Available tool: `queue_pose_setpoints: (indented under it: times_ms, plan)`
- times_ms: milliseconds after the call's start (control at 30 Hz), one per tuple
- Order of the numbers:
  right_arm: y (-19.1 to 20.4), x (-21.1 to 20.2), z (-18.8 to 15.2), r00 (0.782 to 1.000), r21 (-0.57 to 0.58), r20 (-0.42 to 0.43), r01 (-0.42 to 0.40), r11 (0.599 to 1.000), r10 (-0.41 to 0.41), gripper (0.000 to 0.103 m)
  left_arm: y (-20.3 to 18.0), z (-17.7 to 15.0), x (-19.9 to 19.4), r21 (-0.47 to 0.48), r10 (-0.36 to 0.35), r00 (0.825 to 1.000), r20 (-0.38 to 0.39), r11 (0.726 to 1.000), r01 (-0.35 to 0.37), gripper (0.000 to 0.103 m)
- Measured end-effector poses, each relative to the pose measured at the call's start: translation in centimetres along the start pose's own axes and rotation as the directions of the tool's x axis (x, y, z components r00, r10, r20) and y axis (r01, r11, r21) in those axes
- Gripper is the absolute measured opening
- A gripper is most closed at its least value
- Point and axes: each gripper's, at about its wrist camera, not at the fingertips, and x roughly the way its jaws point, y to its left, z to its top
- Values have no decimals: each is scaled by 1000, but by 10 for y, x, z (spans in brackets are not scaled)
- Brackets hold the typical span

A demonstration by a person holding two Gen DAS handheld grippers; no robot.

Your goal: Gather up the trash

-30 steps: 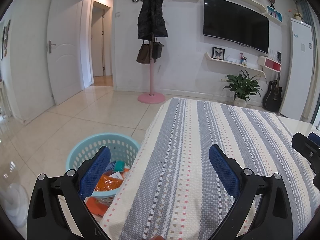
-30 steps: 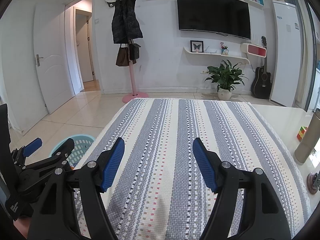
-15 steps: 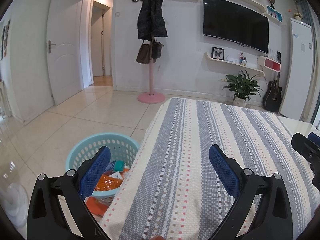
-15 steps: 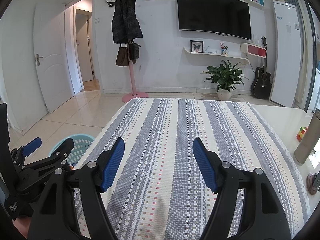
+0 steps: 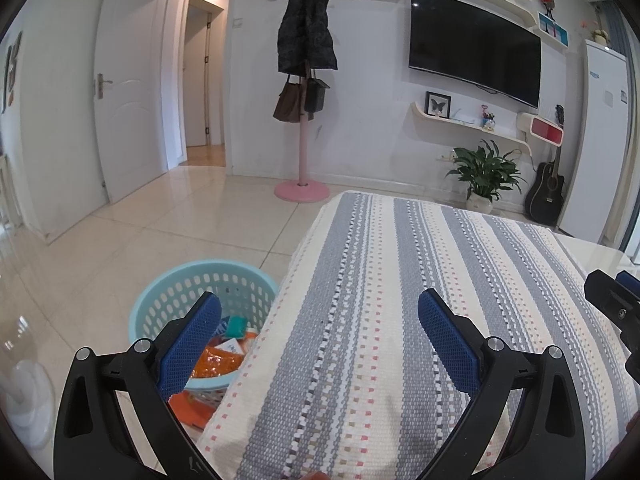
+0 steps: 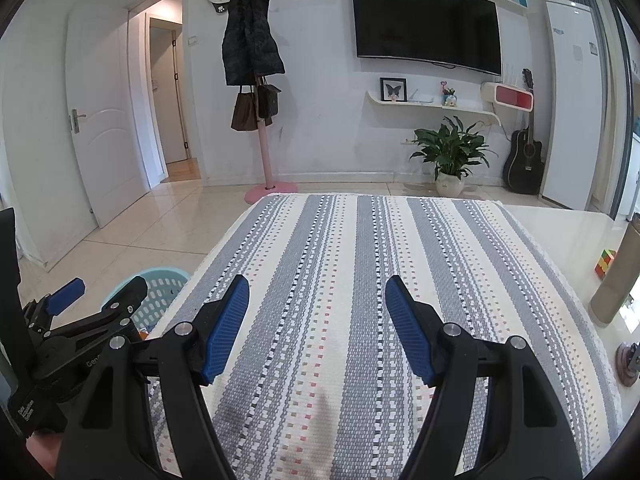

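Tongs (image 5: 320, 332) (image 6: 318, 328) wide apart, empty.

Bright, even daylight, sharp focus, glossy floor (image 5: 120, 240) glare, strong fisheye edges.

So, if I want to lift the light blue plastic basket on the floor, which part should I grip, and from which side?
Grip the rim of the light blue perforated plastic basket, coming from above with one finger inside and one outside the wall. It stands upright and open-topped beside the striped woven tablecloth, so its table side is blocked. The left gripper, open, is the nearer one.
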Motion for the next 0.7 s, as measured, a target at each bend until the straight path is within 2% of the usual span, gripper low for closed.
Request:
queue_pose_setpoints:
  times_ms: [700]
  plan:
    - [0, 0, -2, 1000, -2, -3, -6, 1000, 6, 67, 6, 3, 2, -3, -5, 1000, -4, 1000, 5, 96]
